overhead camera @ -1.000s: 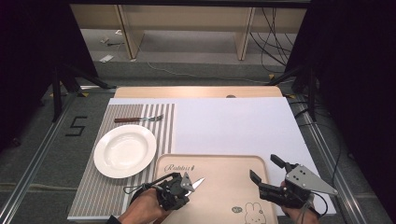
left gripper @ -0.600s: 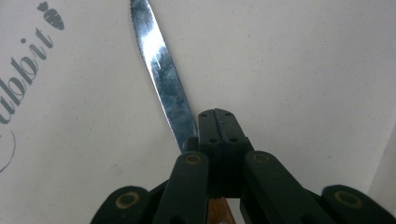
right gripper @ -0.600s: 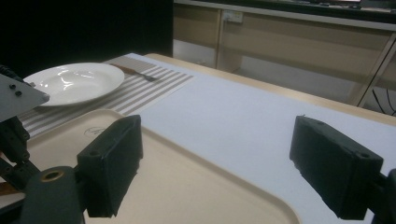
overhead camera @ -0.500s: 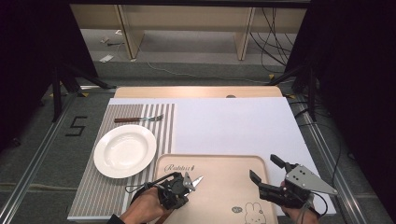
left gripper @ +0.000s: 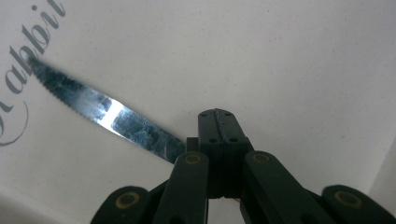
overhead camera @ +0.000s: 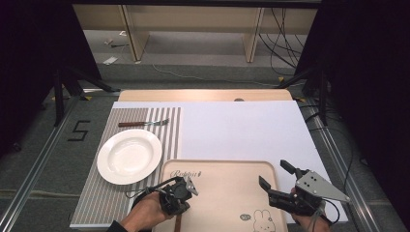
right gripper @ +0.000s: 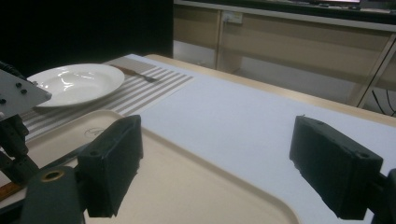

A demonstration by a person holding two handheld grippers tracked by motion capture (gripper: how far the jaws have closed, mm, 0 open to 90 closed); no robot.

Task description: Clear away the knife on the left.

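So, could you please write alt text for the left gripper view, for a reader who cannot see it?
Seen close up, the left gripper has its black jaws closed on a serrated steel knife, whose blade runs up and left over a beige tray. Dark ornate lettering is printed on the tray at the left edge.

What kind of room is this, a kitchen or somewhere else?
Probably a lab or studio rigged up as a pretend dining table, not a real kitchen. The table stands between dark curtains, loose cables lie on the floor, and a taped number 5 marks the ground beside it.
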